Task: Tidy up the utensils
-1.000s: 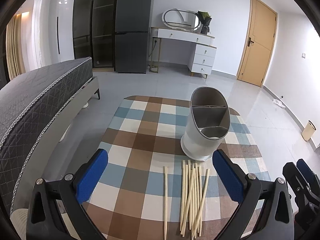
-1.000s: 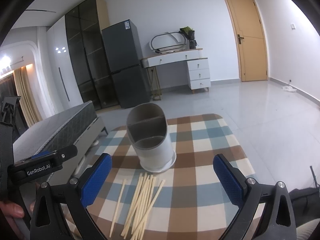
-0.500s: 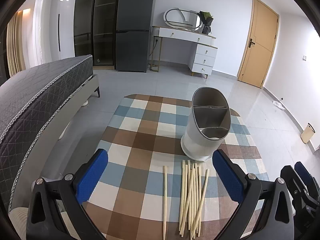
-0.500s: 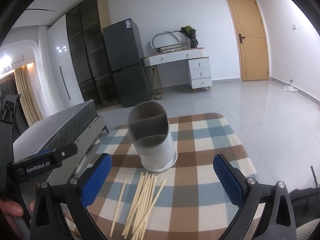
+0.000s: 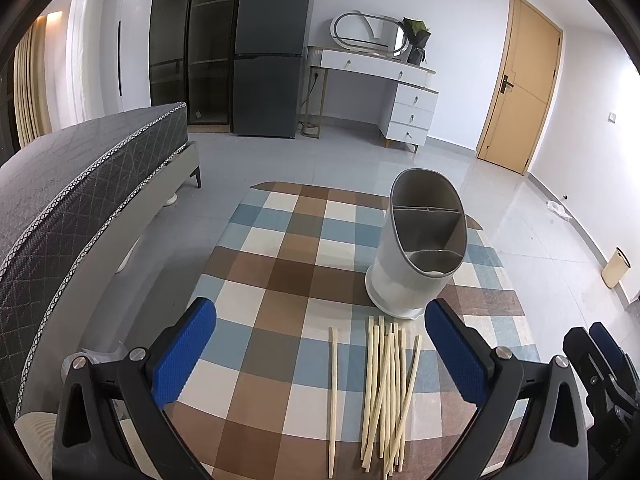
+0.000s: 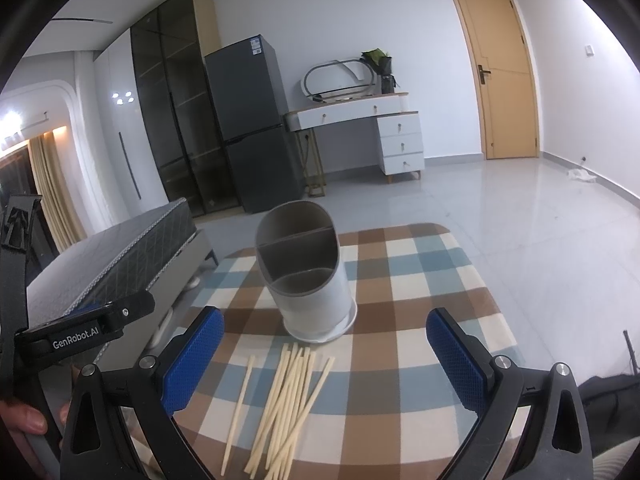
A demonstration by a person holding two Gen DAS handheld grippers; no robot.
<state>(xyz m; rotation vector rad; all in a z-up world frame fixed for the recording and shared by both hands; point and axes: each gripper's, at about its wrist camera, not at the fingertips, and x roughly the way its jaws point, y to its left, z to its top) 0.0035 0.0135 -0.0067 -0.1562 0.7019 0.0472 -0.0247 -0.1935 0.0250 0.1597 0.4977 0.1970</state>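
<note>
Chopsticks (image 5: 386,392), loose bundle at the table's (image 5: 280,276) near edge (one apart): likely light, stiff, slippery, best pinched mid-length; left gripper (image 5: 320,354) and right gripper (image 6: 325,356) both agape, empty

Left claw (image 5: 320,354) agape above chopsticks (image 5: 386,392) beside holder (image 5: 420,256) on checked tablecloth (image 5: 280,280).

"GenRobot.AI" on left gripper (image 6: 76,336)

Utensil holder (image 5: 420,248) on table (image 5: 280,280), chopsticks (image 5: 386,392) just before it, bed (image 5: 60,200) left.
</note>
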